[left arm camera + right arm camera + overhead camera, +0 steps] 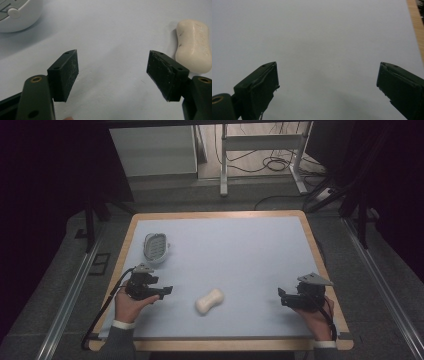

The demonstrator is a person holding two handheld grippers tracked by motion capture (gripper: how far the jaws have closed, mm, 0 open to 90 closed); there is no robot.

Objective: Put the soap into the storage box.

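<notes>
left tool [112, 72] view shows soap [193, 46]; right tool [327, 82] view bare mat [324, 32].

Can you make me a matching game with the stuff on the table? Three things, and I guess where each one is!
Things:
1. bar of soap
2. soap dish
3. right gripper

Places:
A. near the table's right edge, jaws open over bare mat
B. toward the far left of the mat, beyond the left gripper
C. lying on the mat between the two grippers, nearer the left one

Right pairs: 1-C, 2-B, 3-A
</notes>
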